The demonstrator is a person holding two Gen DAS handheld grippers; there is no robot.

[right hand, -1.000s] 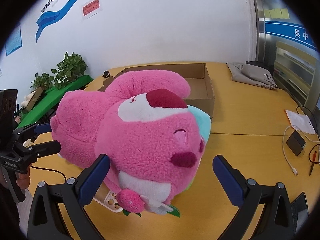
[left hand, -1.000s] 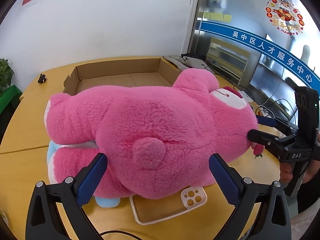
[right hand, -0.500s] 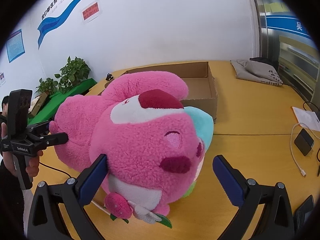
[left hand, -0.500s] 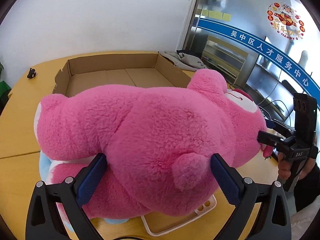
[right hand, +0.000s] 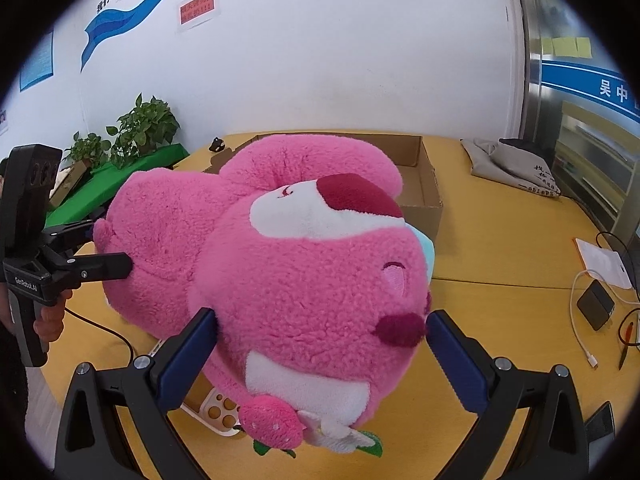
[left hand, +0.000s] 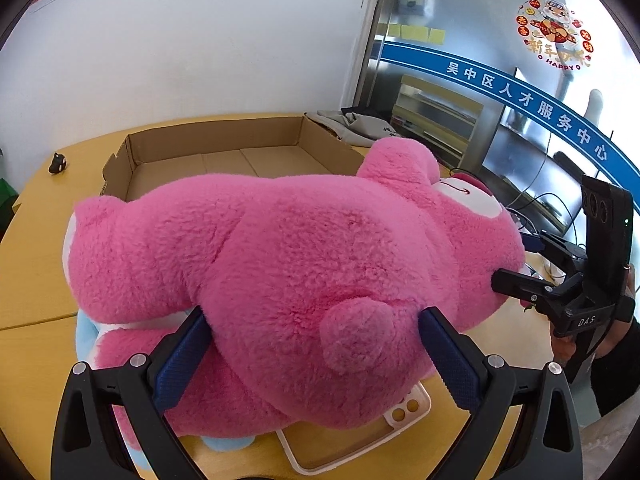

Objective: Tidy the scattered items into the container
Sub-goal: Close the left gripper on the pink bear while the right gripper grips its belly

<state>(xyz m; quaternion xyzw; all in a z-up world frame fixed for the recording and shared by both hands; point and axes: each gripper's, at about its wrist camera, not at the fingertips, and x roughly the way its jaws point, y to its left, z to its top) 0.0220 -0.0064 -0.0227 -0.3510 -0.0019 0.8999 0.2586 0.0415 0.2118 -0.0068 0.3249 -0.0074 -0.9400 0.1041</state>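
A big pink plush bear (left hand: 288,256) is held between both grippers above the yellow table. My left gripper (left hand: 312,344) is shut on its rump, by the small tail. My right gripper (right hand: 320,344) is shut on its head (right hand: 320,280), near the dark nose. The open cardboard box (left hand: 224,156) stands behind the bear, and also shows in the right wrist view (right hand: 424,184). A pale blue plush (left hand: 86,336) lies under the bear. A white phone case (left hand: 360,436) lies on the table below it.
A grey cloth bag (right hand: 516,168) lies at the table's back right. A white cable, a black charger (right hand: 596,304) and a pen (right hand: 626,344) lie at the right. A small black figure (left hand: 57,163) sits at the far left. Potted plants (right hand: 140,132) stand beyond the table.
Both grippers have closed in on the bear, the left on its rump, the right on its head. The bear has risen off the table and moved toward the box.
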